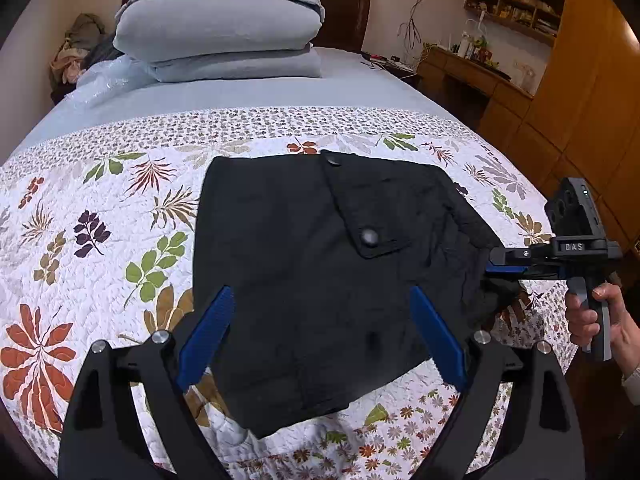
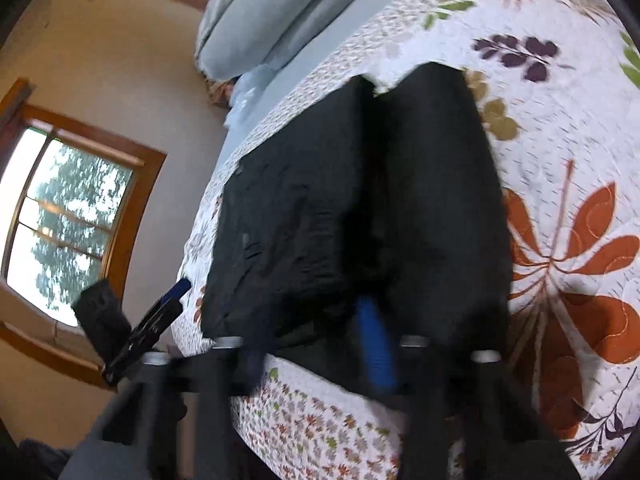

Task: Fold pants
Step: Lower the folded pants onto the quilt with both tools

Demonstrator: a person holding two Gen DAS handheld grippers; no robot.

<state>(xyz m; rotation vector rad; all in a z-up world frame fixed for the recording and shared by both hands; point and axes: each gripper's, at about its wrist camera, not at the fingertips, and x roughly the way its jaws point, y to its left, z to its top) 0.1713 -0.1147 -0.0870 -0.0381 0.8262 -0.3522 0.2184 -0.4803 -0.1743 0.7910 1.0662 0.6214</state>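
A: Item: black pants [image 1: 304,264], folded, flat on the bed's quilt [image 1: 100,240].
B: Claws?
A: Left claw [image 1: 320,336] wide open, empty, above near edge. Right claw [image 1: 504,266] at pants' right edge; grip unclear, blurred.

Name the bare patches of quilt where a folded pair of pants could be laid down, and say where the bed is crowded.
Free: floral quilt left of the black pants, and the blue sheet between quilt and stacked pillows. Crowded: the pants' right edge, where the right gripper sits, and the near edge under the open left gripper.
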